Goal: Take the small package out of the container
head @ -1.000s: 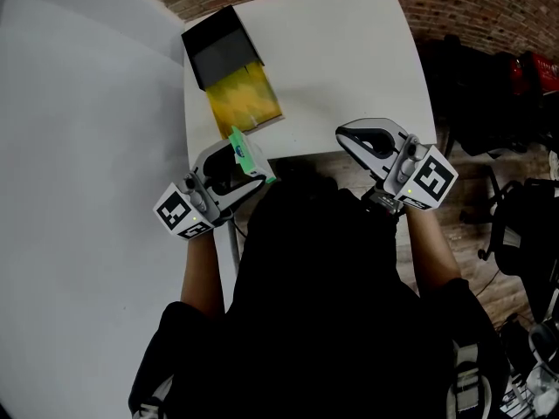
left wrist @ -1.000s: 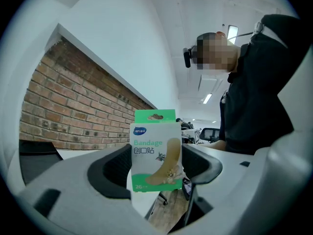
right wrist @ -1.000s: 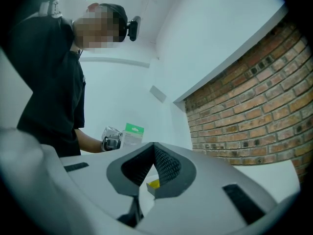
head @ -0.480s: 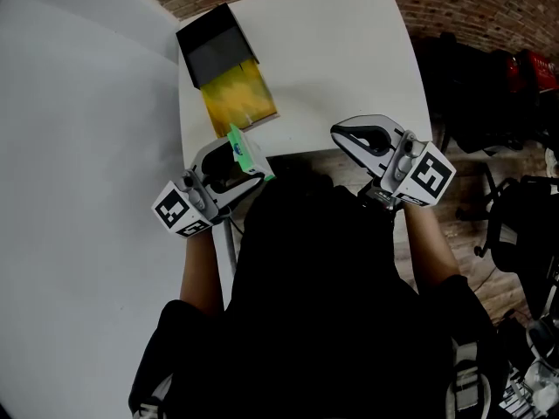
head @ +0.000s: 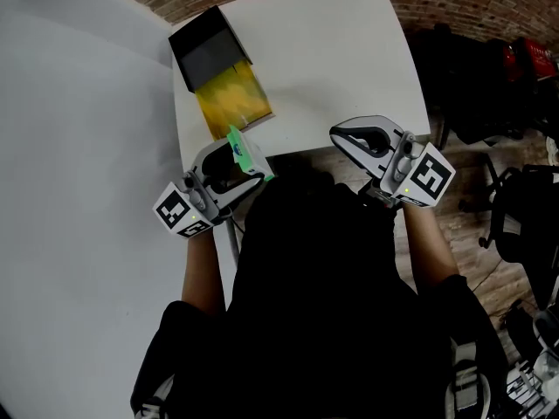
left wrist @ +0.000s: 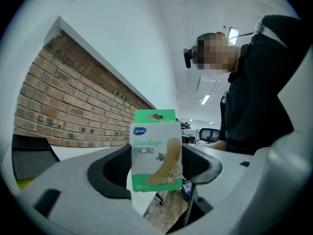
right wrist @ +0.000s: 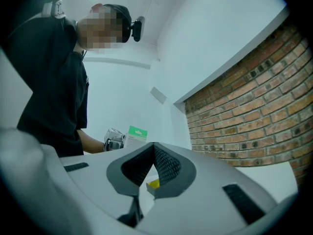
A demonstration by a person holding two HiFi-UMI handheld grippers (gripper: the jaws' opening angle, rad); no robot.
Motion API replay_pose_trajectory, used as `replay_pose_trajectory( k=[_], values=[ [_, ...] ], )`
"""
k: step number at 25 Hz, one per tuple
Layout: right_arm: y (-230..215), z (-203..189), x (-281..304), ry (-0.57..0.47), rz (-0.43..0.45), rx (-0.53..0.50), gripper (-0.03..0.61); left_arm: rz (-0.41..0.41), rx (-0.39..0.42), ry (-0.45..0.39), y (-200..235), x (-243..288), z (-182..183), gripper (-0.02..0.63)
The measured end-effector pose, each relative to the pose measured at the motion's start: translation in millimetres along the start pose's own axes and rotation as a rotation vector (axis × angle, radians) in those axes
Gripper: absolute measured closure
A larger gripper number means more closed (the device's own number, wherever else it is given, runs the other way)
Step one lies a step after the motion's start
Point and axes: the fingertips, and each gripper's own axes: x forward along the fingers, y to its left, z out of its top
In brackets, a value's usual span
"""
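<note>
A small green-and-white bandage package [left wrist: 155,153] stands upright between the jaws of my left gripper [left wrist: 155,166], which is shut on it. In the head view the package [head: 245,153] and left gripper [head: 249,159] hang just off the near left corner of the white table [head: 341,59]. The container, a black box [head: 208,52] lying on its side with a yellow pouch [head: 234,101] spilling from its mouth, rests on the table's left side, beyond the package. My right gripper [head: 341,134] hovers at the table's near edge, shut and empty [right wrist: 152,150].
A brick wall [right wrist: 244,111] runs behind the table. Dark chairs and bags [head: 476,77] crowd the right side over a wooden floor [head: 441,225]. A pale grey surface [head: 79,199] fills the left. From the right gripper view, the left gripper's package [right wrist: 137,132] shows beside the person's arm.
The table and black box have slid slightly up and left in the head view. Both grippers keep their places, and the left one still holds the package.
</note>
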Motion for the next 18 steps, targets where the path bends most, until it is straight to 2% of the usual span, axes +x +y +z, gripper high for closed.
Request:
replay_pose_trajectory(
  k=[11,18],
  values=[
    [0.1,-5.2,-0.6,-0.014,-0.026,0.005,0.574,-0.016,-0.01,0.018,7.7,-0.2,-4.1,0.285],
    [-4.6,-8.5,17.4,-0.009,-0.018,0.012,0.574,0.003,-0.013,0.044,31.0,-7.2,-4.3,0.285]
  ],
)
